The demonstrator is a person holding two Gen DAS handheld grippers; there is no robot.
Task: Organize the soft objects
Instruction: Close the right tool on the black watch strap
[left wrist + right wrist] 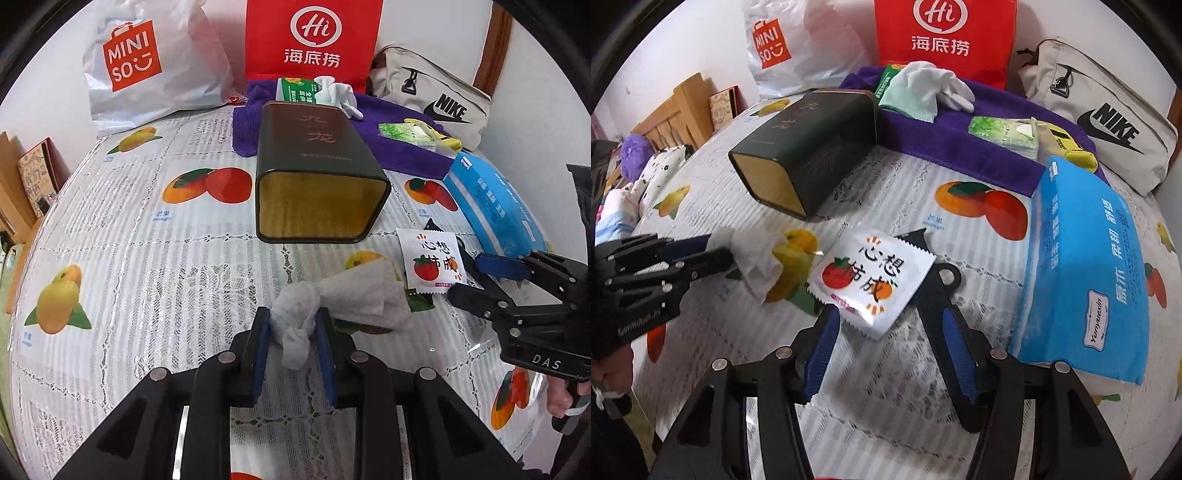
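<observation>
White walls [424, 22] surround a fruit-print tablecloth [147, 258].

Home bedroom: fruit-print tablecloth [886, 387] under gripper, shopping bags [147, 62] ahead, wooden headboard [679, 110] and bedding [646, 173] far left

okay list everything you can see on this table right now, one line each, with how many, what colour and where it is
Tissue: one, white, crumpled, pinched in the left tool.
Sachet: one, white with red fruit print, flat on the cloth between the right tool's tips.
Tin box: one, dark green with gold inside, on its side mid-table, open end toward the left wrist camera.
Tissue pack: one, blue, right of the sachet.
Towel: one, purple, behind the box.
Gloves: white, count unclear, on the towel.
Small green pack: one, on the towel.
Bags: white Miniso, red, beige Nike, along the wall.
Tablecloth: one, white, fruit print.
Left tool: shut on the tissue.
Right tool: open.
</observation>
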